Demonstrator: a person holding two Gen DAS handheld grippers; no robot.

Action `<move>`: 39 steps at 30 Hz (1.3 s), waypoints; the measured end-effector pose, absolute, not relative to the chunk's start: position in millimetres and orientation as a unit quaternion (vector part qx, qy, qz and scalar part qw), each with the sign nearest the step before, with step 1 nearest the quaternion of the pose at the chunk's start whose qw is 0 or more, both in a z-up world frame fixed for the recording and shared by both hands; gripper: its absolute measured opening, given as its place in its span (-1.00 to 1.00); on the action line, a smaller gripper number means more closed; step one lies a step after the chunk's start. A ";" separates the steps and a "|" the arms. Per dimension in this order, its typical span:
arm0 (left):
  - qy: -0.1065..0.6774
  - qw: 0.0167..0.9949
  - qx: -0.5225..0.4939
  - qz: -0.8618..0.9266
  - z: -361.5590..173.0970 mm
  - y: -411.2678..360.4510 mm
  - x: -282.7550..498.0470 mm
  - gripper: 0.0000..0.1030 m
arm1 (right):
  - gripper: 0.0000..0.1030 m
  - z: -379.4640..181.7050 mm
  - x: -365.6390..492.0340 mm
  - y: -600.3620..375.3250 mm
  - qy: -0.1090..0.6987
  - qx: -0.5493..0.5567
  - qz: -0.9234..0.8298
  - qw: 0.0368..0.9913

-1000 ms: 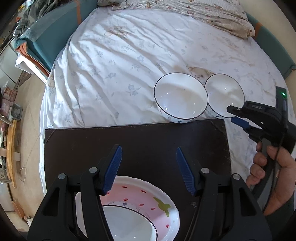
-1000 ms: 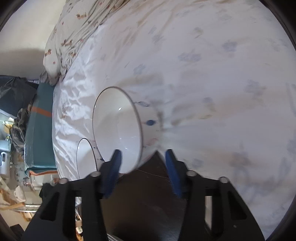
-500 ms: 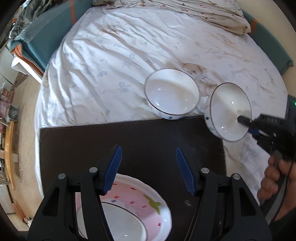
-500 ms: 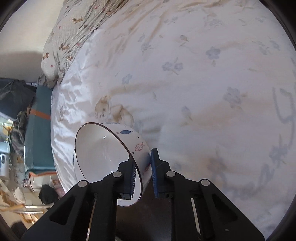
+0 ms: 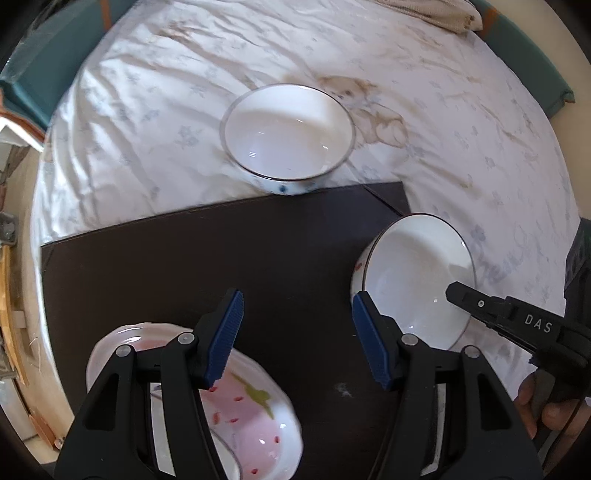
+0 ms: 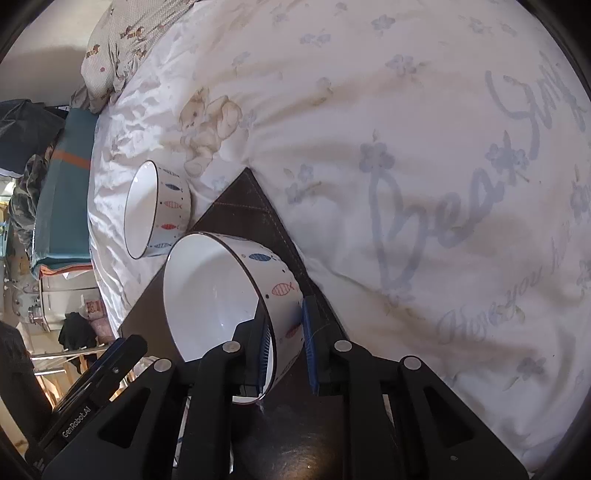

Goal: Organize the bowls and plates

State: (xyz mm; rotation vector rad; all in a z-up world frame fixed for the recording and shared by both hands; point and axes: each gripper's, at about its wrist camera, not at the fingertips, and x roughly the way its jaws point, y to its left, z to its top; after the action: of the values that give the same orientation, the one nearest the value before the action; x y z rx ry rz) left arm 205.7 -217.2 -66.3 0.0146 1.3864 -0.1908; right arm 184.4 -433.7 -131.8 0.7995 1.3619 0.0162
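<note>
A white fish-patterned bowl (image 5: pixel 413 266) (image 6: pixel 210 295) hangs tilted over the right corner of the dark mat (image 5: pixel 221 251) (image 6: pixel 255 206). My right gripper (image 6: pixel 286 347) (image 5: pixel 458 295) grips its wall, one pad inside and one outside, while the jaws ease slightly apart. A matching bowl (image 5: pixel 288 136) (image 6: pixel 147 214) rests on the sheet at the mat's far edge. My left gripper (image 5: pixel 297 299) stands open and holds nothing, hovering over the mat. Under its left finger lies a pink strawberry plate (image 5: pixel 251 413); that finger hides the plate's left part.
The mat lies on a bed with a white flowered sheet (image 5: pixel 147 110) (image 6: pixel 406 110). A checked quilt (image 5: pixel 436 14) is bunched at the far end by the teal edge (image 5: pixel 528 48). A person's hand (image 5: pixel 554 410) holds the right gripper. Floor clutter lies left of the bed.
The right gripper shut on the right-hand bowl's wall, lifted it off the sheet and carried it to the mat's right corner. The left gripper sank closer to the mat, still open.
</note>
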 end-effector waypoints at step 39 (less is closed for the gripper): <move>0.663 0.739 0.083 -0.087 -101.9 -273.6 217.2 -0.91 | -0.77 -133.7 195.7 -396.7 0.646 0.182 0.020 0.741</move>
State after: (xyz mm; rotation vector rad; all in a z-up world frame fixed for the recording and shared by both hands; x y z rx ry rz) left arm 217.2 -273.6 -101.9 0.1831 1.4549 -0.1912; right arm 195.7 -396.7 -133.7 0.3997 1.4177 0.0447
